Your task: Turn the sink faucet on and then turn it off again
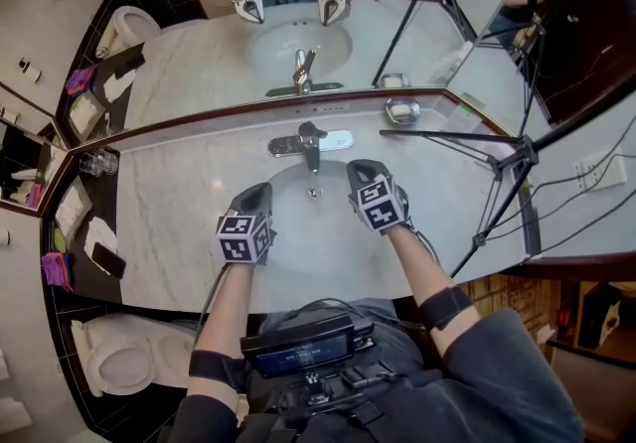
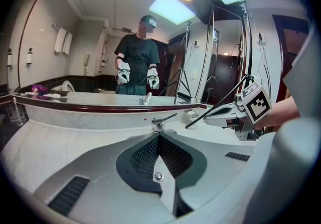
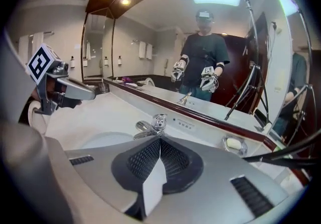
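Left gripper view: faucet [image 2: 159, 124] base & spout behind closed fingers [image 2: 143, 156].

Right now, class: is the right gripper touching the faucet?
Apart. The head view shows bare basin between the right gripper and the faucet; its jaws are shut on nothing.

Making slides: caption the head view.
Shut left tool and shut right tool hover over the sink, facing the faucet.
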`<action>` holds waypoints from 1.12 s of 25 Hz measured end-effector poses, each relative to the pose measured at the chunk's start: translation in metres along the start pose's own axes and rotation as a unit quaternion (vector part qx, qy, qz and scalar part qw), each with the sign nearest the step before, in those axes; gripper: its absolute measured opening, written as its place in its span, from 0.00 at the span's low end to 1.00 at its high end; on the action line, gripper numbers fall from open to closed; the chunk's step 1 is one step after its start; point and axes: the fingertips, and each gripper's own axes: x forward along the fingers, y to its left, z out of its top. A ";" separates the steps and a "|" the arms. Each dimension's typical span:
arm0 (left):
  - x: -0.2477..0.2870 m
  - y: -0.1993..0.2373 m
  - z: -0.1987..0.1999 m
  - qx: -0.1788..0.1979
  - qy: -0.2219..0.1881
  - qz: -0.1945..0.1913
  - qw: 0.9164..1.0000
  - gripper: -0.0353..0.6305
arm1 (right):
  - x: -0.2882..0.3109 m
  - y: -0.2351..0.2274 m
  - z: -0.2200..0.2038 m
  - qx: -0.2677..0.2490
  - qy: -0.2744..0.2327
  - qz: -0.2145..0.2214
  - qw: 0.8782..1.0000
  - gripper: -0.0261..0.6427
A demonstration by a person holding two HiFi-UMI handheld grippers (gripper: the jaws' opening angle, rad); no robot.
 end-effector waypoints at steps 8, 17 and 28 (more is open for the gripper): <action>0.010 0.011 0.000 -0.008 0.003 0.011 1.000 0.06 | 0.050 0.005 0.020 -0.232 0.027 0.000 0.972 0.12; 0.015 0.022 -0.008 -0.019 0.011 0.016 1.000 0.06 | 0.088 0.013 0.033 -0.409 0.050 -0.005 0.911 0.32; 0.013 0.035 -0.023 -0.034 0.020 0.028 0.999 0.06 | 0.119 0.014 0.023 -0.497 0.075 0.008 0.864 0.33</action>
